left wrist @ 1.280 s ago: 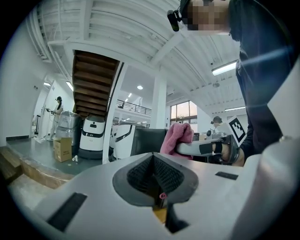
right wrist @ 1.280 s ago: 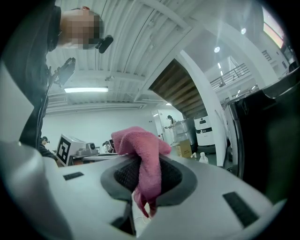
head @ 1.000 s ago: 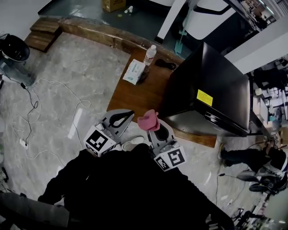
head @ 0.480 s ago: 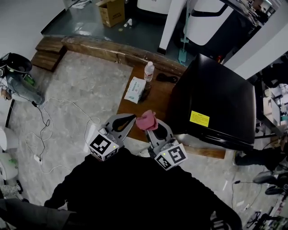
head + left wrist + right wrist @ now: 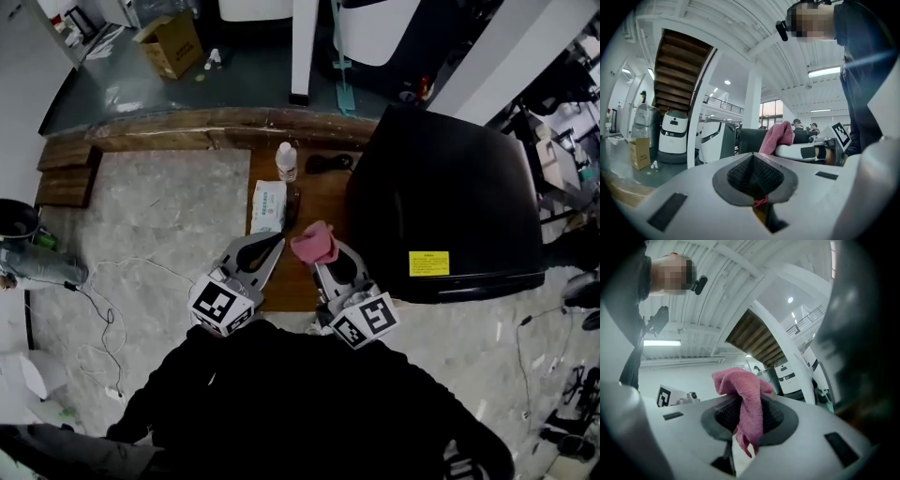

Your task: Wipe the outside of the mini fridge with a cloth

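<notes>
Black mini fridge (image 5: 450,187) stands at right of low wood desk (image 5: 319,202). Right tool (image 5: 323,262) is clenched on pink cloth (image 5: 314,244), held over desk's front edge, near fridge's left side but apart from it. Left tool (image 5: 270,244) is just beside it, jaws together, nothing btwn them. Tissue pack (image 5: 268,206) and 1 water bottle (image 5: 286,161) are on desk's left part.
</notes>
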### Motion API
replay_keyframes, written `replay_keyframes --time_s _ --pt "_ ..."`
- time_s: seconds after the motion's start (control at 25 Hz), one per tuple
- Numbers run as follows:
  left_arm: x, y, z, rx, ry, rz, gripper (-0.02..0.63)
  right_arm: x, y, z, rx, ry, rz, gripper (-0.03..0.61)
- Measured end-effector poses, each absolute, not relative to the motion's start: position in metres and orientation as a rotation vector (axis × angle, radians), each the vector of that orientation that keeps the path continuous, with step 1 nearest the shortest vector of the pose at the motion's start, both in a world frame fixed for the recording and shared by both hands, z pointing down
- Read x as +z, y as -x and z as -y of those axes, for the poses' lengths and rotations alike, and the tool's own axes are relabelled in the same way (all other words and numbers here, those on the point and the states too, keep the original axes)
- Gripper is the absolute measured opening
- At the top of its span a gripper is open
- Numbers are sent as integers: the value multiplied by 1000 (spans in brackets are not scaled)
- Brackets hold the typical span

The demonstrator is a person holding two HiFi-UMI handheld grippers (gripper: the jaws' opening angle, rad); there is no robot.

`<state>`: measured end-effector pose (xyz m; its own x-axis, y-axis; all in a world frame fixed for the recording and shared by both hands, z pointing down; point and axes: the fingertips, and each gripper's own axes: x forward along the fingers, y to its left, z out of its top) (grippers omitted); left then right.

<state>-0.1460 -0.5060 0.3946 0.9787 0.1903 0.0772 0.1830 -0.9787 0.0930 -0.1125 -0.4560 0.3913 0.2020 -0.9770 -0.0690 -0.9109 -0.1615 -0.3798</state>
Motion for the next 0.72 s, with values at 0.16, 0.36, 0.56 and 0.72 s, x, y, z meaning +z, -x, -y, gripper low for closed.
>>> replay_keyframes --time_s 0.16,0.36,0.56,0.72 --pt "381 112 540 62 -3039 -487 6 379 78 493 -217 2229 -1568 80" --pt "357 64 577 -21 -3035 -712 6 355 15 514 -147 2213 -1176 80" --pt "345 18 585 -82 -2983 -885 6 338 -37 501 4 2168 -883 80" --pt "335 -9 573 -111 -2946 -1008 6 337 -67 481 77 2122 -749 80"
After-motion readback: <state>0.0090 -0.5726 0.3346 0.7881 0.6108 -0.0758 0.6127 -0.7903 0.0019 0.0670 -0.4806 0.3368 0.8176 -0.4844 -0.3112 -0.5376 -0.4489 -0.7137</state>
